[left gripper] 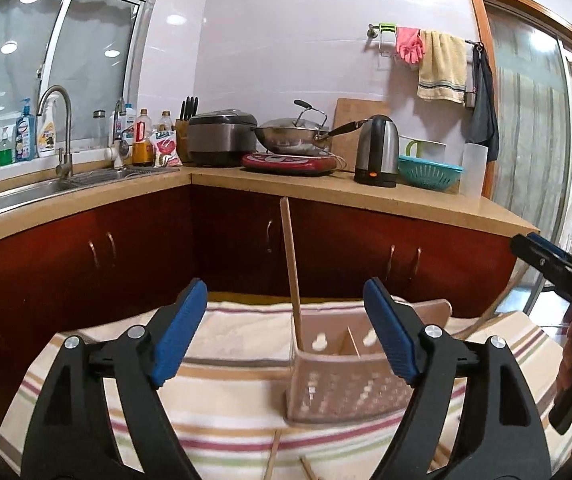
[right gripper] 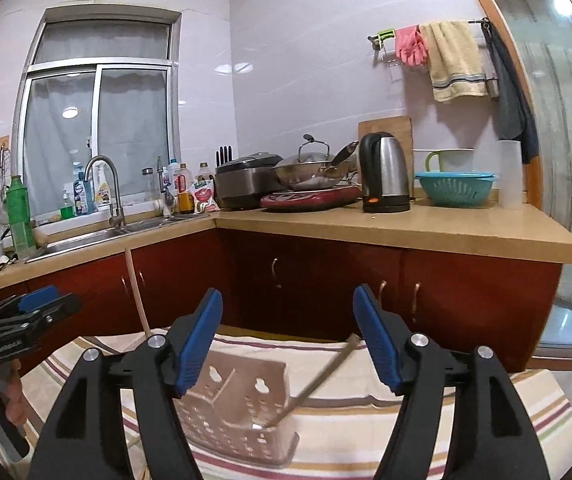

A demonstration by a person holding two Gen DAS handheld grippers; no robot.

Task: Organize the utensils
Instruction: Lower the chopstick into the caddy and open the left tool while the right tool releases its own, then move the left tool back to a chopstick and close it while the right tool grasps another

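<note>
On the striped cloth (left gripper: 222,408) covering the desk stands a pale pink perforated utensil holder (left gripper: 345,384), split into compartments. A wooden chopstick (left gripper: 291,272) stands nearly upright in its left compartment, and a metal utensil (right gripper: 321,376) leans out of the right end toward the right. More wooden sticks (left gripper: 274,456) lie on the cloth in front of the holder. Both the left gripper (left gripper: 286,332) and the right gripper (right gripper: 287,338) hover above the holder, each with its jaws spread apart and nothing between them.
</note>
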